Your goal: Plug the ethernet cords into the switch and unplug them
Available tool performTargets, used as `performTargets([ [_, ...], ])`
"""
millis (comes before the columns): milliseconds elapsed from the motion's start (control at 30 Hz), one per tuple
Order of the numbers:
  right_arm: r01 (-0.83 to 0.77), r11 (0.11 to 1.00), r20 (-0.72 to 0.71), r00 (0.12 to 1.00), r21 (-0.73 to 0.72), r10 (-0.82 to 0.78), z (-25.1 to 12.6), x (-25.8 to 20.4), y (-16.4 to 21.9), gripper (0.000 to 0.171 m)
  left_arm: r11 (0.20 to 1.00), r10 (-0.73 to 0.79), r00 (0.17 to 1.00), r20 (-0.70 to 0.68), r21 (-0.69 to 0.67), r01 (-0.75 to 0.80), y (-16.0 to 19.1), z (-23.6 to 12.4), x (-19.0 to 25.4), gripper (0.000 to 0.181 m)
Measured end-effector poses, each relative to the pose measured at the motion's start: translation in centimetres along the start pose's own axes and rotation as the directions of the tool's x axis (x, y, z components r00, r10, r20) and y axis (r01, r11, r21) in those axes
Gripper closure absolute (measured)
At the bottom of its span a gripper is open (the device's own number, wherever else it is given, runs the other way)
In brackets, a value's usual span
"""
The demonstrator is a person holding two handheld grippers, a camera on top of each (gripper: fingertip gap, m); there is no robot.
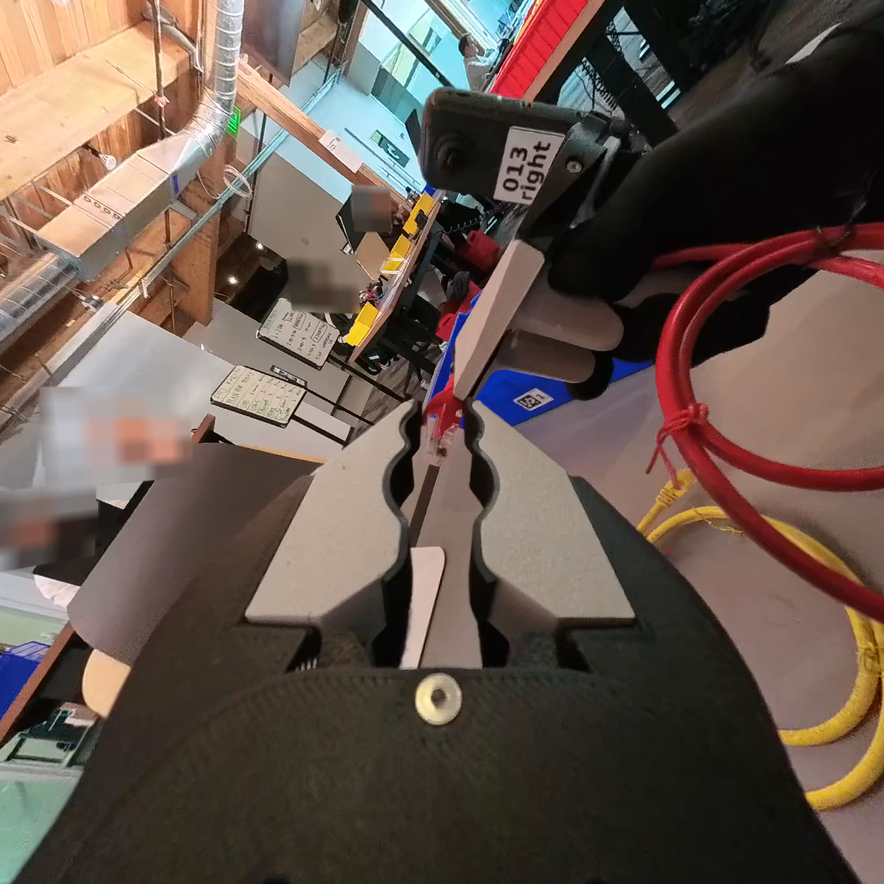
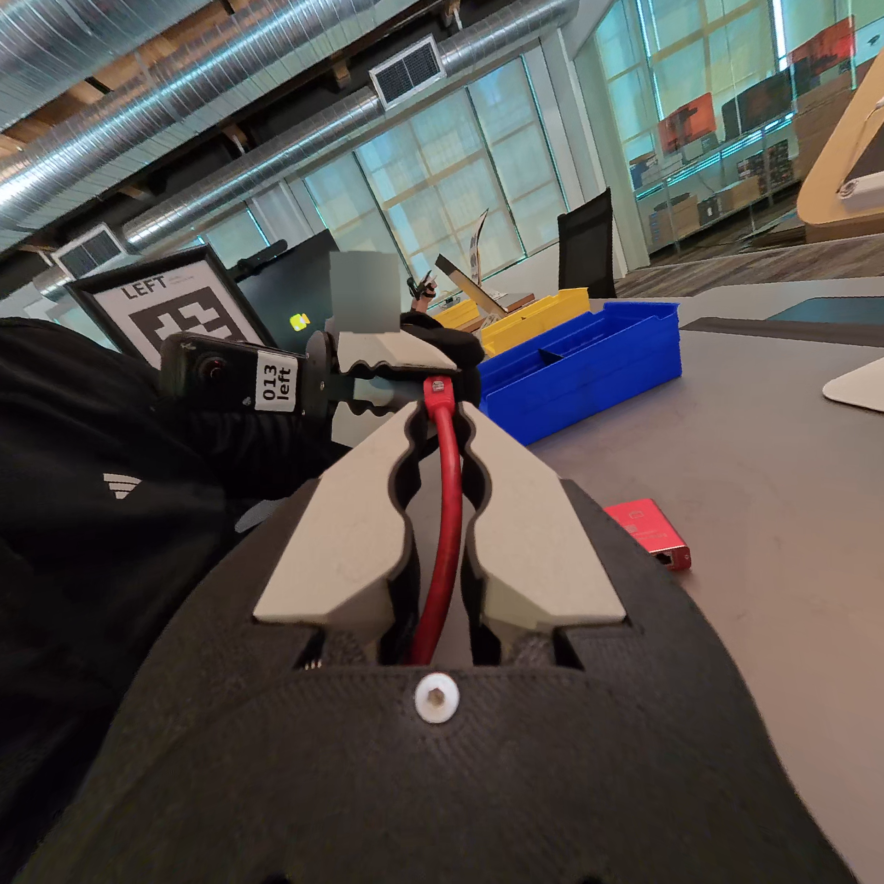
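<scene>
My right gripper (image 2: 440,411) is shut on a red ethernet cord (image 2: 445,526), which runs up between its fingers to the plug (image 2: 437,386) past the tips. In the left wrist view the plug (image 1: 440,435), clear-ended, sits between the tips of my left gripper (image 1: 442,414), whose jaws stand slightly apart on either side of it. My right gripper also shows there (image 1: 471,363), from the side. The rest of the red cord (image 1: 693,454) hangs in a tied loop. A small red switch (image 2: 646,533) lies on the grey table (image 2: 741,454) to the right, apart from both grippers.
A coiled yellow ethernet cord (image 1: 851,669) lies on the table. A blue bin (image 2: 583,359) stands behind the grippers, with yellow bins (image 2: 540,311) beyond it. A white stand base (image 2: 856,387) is at the right edge. A person in black sleeves holds the grippers.
</scene>
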State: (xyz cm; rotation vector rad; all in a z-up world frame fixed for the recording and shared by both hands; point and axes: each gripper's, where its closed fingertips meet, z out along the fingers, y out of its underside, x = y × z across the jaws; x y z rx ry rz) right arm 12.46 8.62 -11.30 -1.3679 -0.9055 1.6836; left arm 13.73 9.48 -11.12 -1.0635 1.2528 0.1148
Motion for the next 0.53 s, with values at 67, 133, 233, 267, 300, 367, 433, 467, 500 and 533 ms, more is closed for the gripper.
performTargets([
  [67, 0.014, 1.000, -0.018, 1.000, -0.014, -0.014, 0.0, 0.3, 0.1, 0.162, 1.000, -0.020, 1.000, -0.005, -0.013, 0.020, 0.5, 0.0, -0.2, 0.159],
  [133, 0.021, 1.000, -0.036, 0.999, -0.017, -0.022, -0.3, 0.6, 0.2, 0.162, 0.999, -0.048, 0.998, -0.029, 0.013, 0.049, 0.6, -0.7, -0.8, 0.149],
  [233, 0.033, 0.999, -0.071, 0.997, -0.030, -0.035, -0.9, 1.3, 0.4, 0.162, 0.986, -0.160, 0.980, -0.116, -0.069, 0.153, 3.5, -1.4, -1.3, 0.140],
  [267, 0.034, 0.999, -0.077, 0.996, -0.034, -0.037, -1.1, 1.5, 0.5, 0.162, 0.977, -0.196, 0.962, -0.190, -0.123, 0.174, 5.1, -1.7, -0.5, 0.141],
  [300, 0.035, 0.999, -0.085, 0.996, -0.040, -0.039, -1.3, 1.7, 0.6, 0.162, 0.963, -0.230, 0.938, -0.259, -0.202, 0.181, 7.2, -1.9, 0.6, 0.138],
  [367, 0.039, 0.998, -0.103, 0.994, -0.052, -0.044, -1.7, 2.1, 0.9, 0.162, 0.927, -0.269, 0.896, -0.354, -0.349, 0.141, 11.9, -2.4, 2.7, 0.131],
  [433, 0.032, 0.998, -0.107, 0.993, -0.055, -0.038, -1.9, 2.3, 1.2, 0.162, 0.897, -0.280, 0.868, -0.410, -0.433, 0.084, 15.7, -2.7, 4.3, 0.125],
  [467, 0.031, 0.998, -0.111, 0.993, -0.058, -0.037, -2.0, 2.4, 1.3, 0.162, 0.879, -0.300, 0.845, -0.442, -0.473, 0.065, 17.1, -2.8, 5.2, 0.122],
  [500, 0.030, 0.998, -0.113, 0.993, -0.060, -0.037, -2.0, 2.5, 1.5, 0.162, 0.859, -0.338, 0.814, -0.472, -0.509, 0.062, 18.1, -2.8, 6.2, 0.115],
  [533, 0.029, 0.998, -0.114, 0.993, -0.062, -0.036, -2.0, 2.5, 1.6, 0.162, 0.848, -0.367, 0.787, -0.497, -0.526, 0.063, 18.8, -2.7, 7.0, 0.114],
])
